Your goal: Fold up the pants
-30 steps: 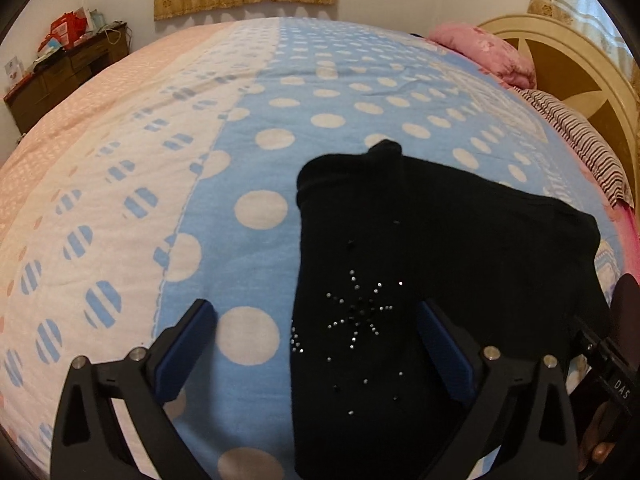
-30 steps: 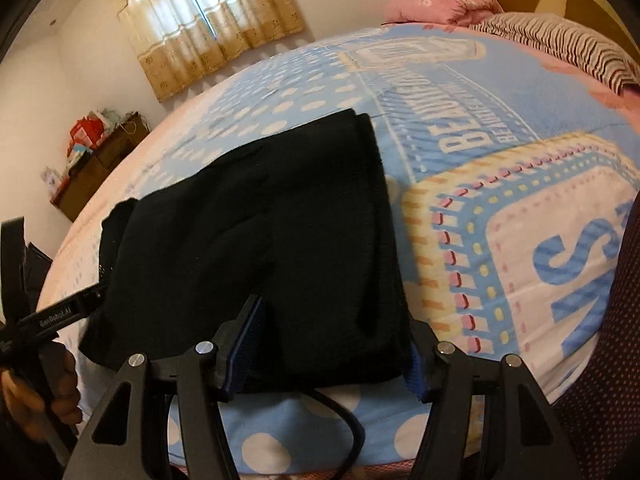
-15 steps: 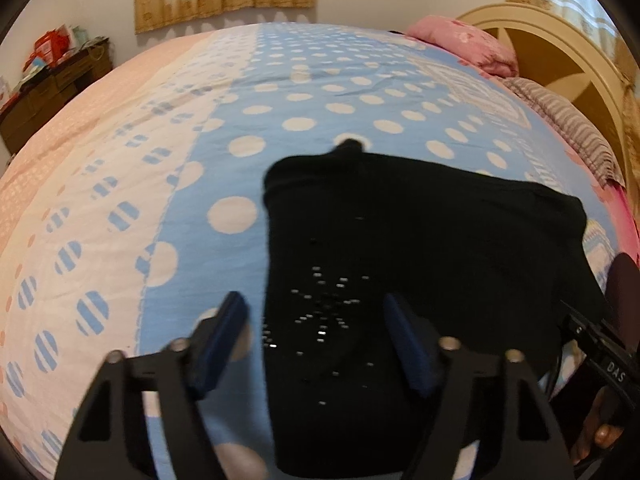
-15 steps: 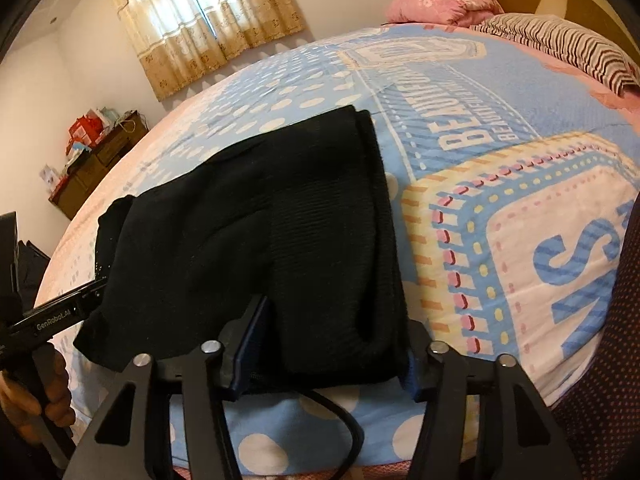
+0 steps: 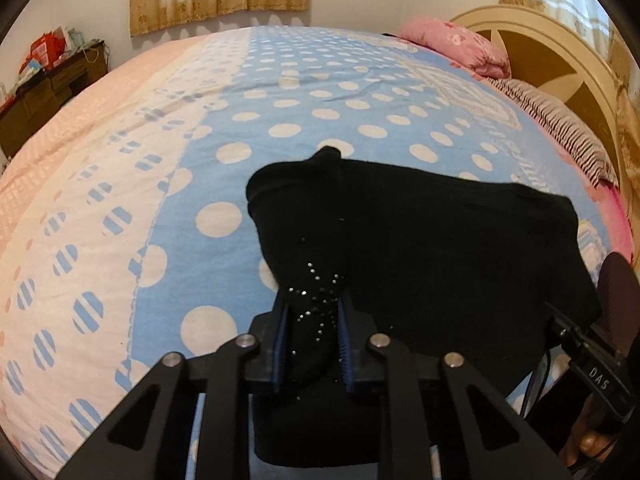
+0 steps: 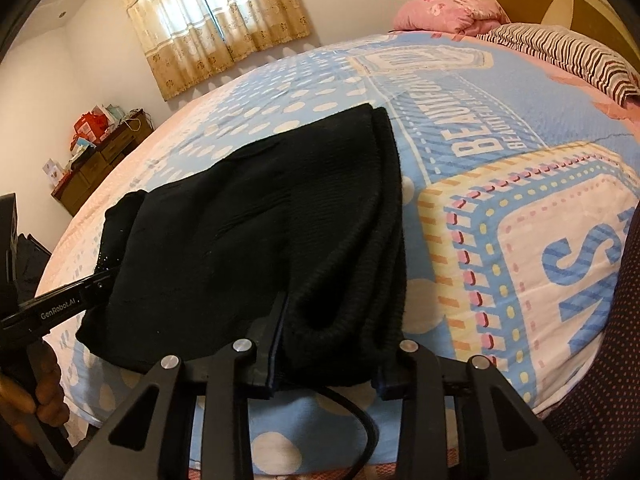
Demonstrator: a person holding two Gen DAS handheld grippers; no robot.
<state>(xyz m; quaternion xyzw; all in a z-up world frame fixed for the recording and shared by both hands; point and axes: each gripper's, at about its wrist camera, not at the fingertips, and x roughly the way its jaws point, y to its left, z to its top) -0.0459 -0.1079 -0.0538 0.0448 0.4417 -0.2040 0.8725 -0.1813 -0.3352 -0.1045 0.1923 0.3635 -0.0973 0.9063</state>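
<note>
On the bedspread (image 6: 500, 128), to the right of the black pants (image 6: 256, 232), you can read large white capitals "BEAUTIFU", cut off where the fold of the cover runs; a smaller line just under it starts "BEAUTIFUL" but is too fine to read further. Nearer you on the same bedspread, right of the pants, a big blue striped "S" sits in the white framed panel, with part of another letter below it. Left of the pants, the arm of your left tool (image 6: 60, 312) carries white lettering "GenRobot.AI". In the left wrist view, your right tool (image 5: 596, 372), right of the pants, bears a small label "DAS".
</note>
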